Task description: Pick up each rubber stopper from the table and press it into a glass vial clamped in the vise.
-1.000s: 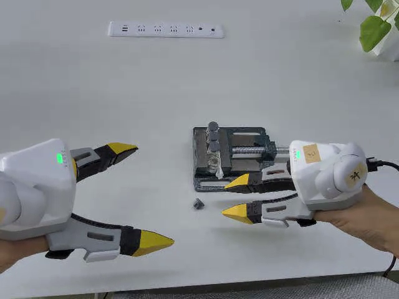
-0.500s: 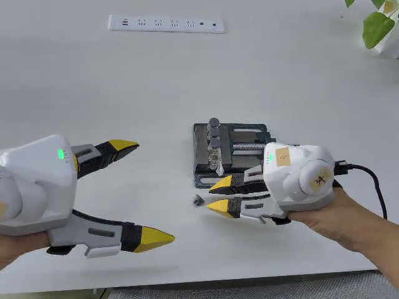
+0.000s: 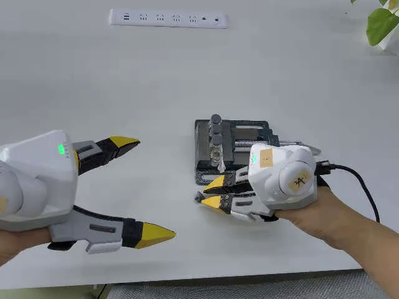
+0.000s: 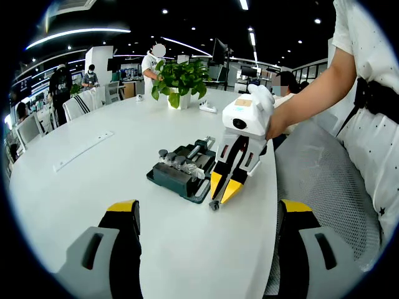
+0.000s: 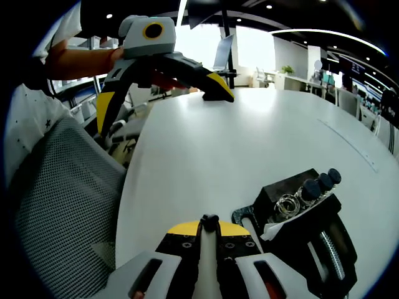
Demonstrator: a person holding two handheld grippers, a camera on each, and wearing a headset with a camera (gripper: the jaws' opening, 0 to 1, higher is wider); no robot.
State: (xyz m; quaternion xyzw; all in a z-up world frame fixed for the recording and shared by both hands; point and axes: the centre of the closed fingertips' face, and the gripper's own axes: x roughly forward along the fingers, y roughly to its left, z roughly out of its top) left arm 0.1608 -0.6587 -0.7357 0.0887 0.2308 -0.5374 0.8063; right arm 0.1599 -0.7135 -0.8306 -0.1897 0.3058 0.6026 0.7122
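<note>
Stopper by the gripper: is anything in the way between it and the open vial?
Nothing visible blocks it. The stopper lies at the right gripper's tips, and bare table runs to the vise, where the open vial stands nearest.

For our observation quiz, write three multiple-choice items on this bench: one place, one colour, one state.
1. Where is the loose rubber stopper? A by the plant; B between the right gripper's jaws; C beside the left gripper.
2. What colour are the jaw tips? A yellow; B red; C green.
3. How do the left gripper's jaws stand? A shut; B holding a stopper; C wide open.
Answers: B, it sits between those tips; A, all four are yellow; C, a wide gap parts them.
</note>
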